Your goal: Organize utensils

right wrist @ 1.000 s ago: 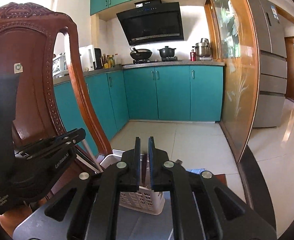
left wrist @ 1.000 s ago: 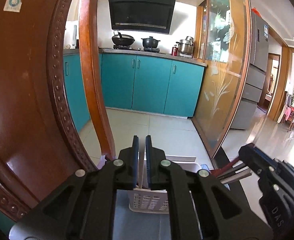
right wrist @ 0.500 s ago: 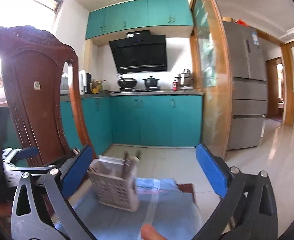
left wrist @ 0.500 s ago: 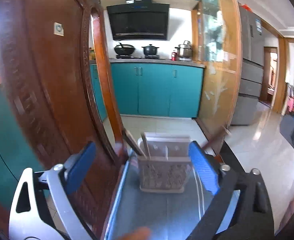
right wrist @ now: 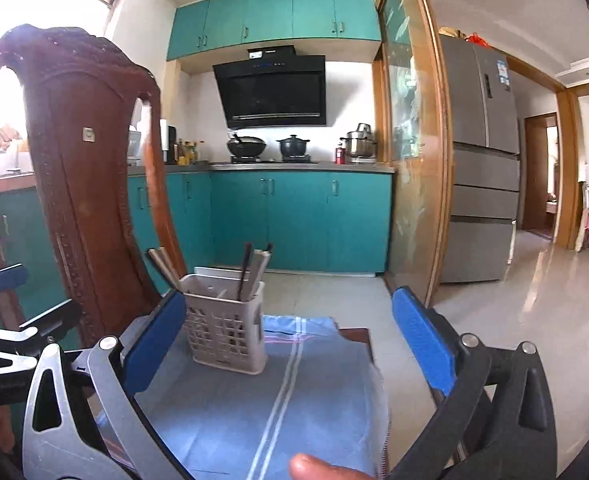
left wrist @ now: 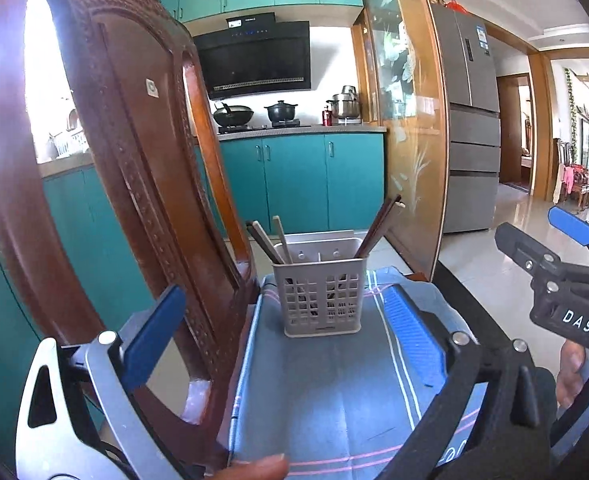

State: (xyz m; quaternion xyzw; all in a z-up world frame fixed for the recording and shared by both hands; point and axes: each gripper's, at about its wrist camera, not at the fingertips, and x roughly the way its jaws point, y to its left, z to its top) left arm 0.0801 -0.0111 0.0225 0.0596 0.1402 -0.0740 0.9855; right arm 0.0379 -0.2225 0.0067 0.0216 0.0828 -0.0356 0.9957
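While both pairs of blue-padded jaws stand spread wide with nothing between them, the left gripper [left wrist: 286, 332] still widening, a grey slotted plastic utensil caddy [left wrist: 320, 292] stands upright on a blue striped cloth [left wrist: 334, 392] covering the tabletop, at twelve o'clock from the left gripper and eleven o'clock from the right gripper [right wrist: 290, 344]. Brown and pale wooden chopsticks [left wrist: 378, 228] lean in its compartments, apparently sorted. A carved red-brown wooden chair [left wrist: 126, 184] stands at nine o'clock.

Teal cabinets [right wrist: 298, 220] and black range hood [right wrist: 272, 90] straight ahead beyond jaws. Carved wooden chair back [left wrist: 106, 168] left; grey fridge [right wrist: 480, 160] right. Tiled floor glossy.
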